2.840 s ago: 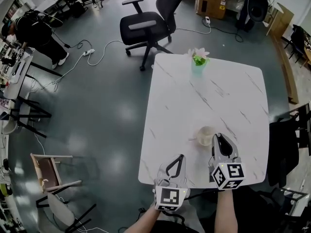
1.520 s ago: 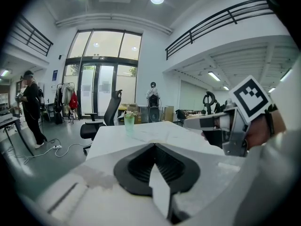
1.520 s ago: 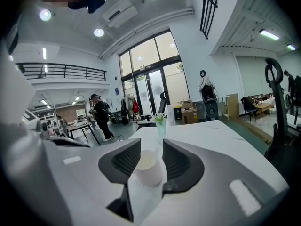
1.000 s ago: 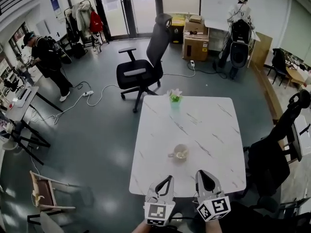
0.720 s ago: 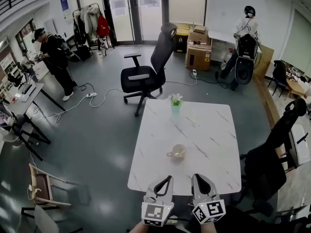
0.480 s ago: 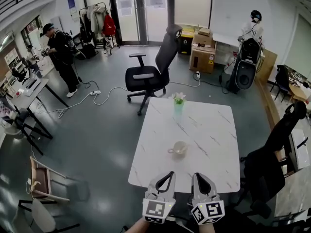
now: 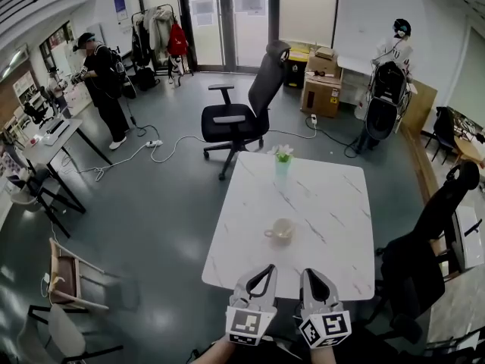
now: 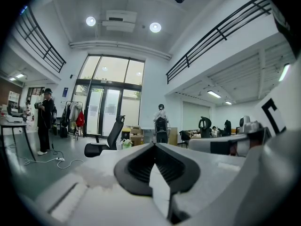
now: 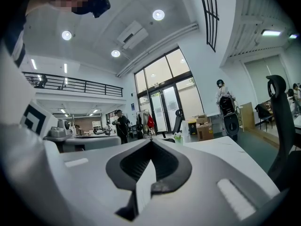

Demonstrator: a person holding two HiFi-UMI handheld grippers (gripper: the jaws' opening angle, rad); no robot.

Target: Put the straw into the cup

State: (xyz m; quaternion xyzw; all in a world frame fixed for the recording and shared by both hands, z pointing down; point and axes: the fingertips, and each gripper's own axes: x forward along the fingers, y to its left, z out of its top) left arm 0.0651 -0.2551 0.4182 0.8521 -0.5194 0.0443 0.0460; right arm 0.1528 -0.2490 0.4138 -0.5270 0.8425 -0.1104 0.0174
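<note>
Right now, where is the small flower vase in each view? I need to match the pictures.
Head view: the flower vase stands mid-frame at the far edge of the white table, beyond the cup.
Left gripper view: the vase is small, left of centre.
Right gripper view: the vase is small, right of centre.
Shared landmark: the black office chair just behind the vase.

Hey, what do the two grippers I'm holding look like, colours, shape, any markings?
The left hand-held gripper and right hand-held gripper match. Each has a pale grey plastic body tapering to a point, with black ribbed pads lining a teardrop-shaped gap. At the back of each sits a white cube printed with black square markers.
</note>
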